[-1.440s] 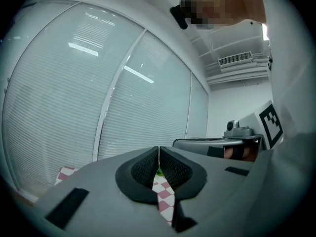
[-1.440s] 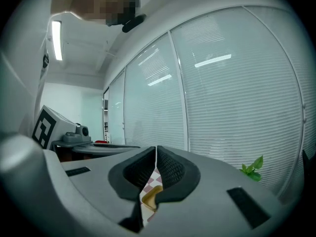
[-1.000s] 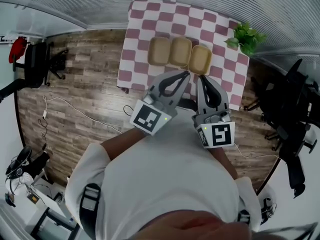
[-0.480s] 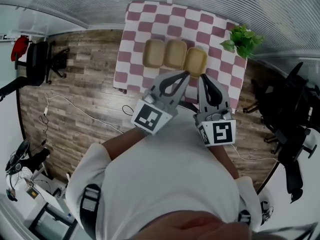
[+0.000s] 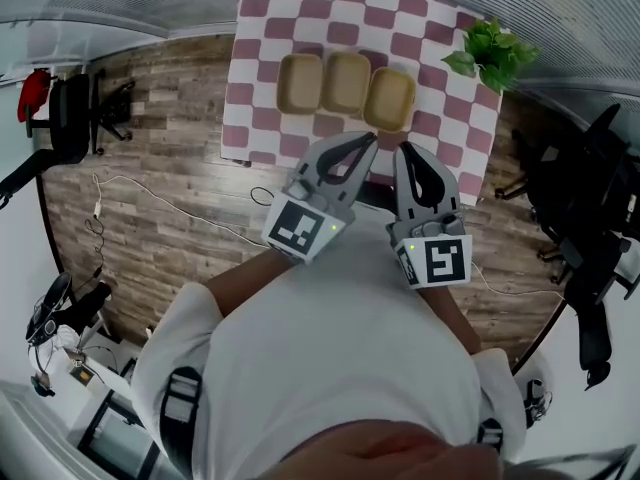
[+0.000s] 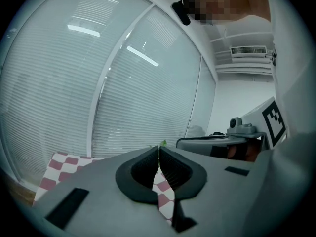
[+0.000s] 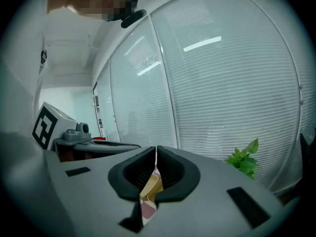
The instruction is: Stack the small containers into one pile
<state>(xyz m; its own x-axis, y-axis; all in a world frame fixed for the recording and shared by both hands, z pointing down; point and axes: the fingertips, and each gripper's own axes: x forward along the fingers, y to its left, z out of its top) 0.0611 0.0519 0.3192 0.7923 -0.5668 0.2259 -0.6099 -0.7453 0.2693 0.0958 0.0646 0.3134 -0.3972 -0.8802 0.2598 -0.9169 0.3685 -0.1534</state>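
Containers [image 5: 347, 81] higher in view — table [image 5: 420, 18] too

table [image 5: 262, 28] far edge cut by head view top | near edge behind left hand-held gripper [image 5: 370, 142] and right hand-held gripper [image 5: 399, 149] | right gripper view: container [image 7: 151, 185] only a sliver, which one unclear | left gripper view: plant [image 6: 162, 143] just a leaf tip

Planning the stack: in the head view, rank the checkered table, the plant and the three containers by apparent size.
Largest: checkered table.
Next, narrowly: plant.
Smallest: left container, middle container, right container, which look alike.
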